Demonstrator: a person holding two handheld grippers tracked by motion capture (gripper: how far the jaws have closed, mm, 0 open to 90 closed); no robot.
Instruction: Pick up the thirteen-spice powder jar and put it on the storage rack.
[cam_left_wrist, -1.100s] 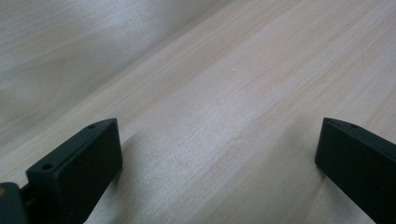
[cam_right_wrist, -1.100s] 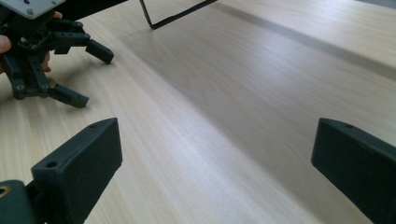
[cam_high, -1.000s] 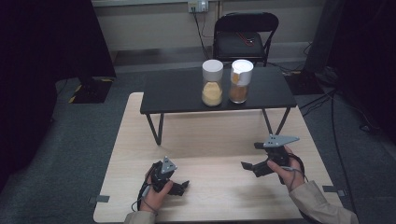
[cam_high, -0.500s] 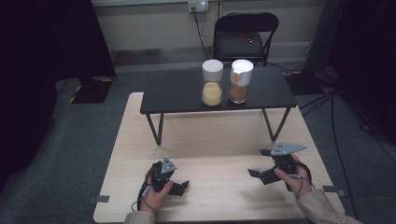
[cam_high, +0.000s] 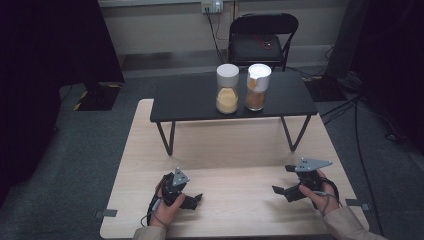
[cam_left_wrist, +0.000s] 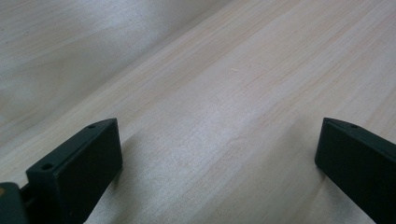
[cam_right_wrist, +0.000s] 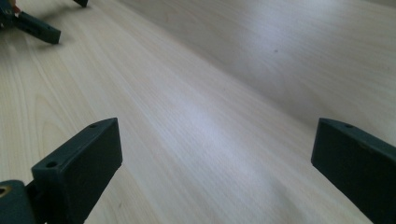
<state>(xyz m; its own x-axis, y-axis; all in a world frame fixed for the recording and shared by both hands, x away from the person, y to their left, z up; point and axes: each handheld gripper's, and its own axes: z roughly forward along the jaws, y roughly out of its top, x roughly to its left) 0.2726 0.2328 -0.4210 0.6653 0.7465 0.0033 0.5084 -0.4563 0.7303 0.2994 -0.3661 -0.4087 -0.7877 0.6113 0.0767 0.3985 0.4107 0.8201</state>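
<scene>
Two grippers, one per hand, both low over the pale wooden table (cam_high: 235, 150) at its near edge. Two jars stand side by side on the small black table (cam_high: 190, 97), well beyond the grippers: a yellow-filled jar (cam_high: 227, 89) at left, a brown-filled jar (cam_high: 258, 87) just beside it at right, each with a white lid. One black folding chair (cam_high: 262, 35) stands behind them. The left gripper (cam_high: 192, 200) sits in the left hand (cam_high: 165, 202) near the table's front left; the right gripper (cam_high: 284, 185) sits in the right hand (cam_high: 320, 192) near the front right, its grey three-cornered plate on top. Against the picture from half a second ago, the right gripper has moved slightly nearer the front edge and lower; a second ago it was higher and farther in. The left gripper has stayed where it was throughout. The left gripper view gives its jaws spread wide with bare wood grain between them, holding nothing. The right gripper view gives the same: jaws wide apart over empty wood, and in its top left corner the far-off left gripper (cam_right_wrist: 28, 21) resting on the boards, a detail the left gripper view lacks. The high view alone takes in the jars, chair and grey carpet floor (cam_high: 90, 145).
</scene>
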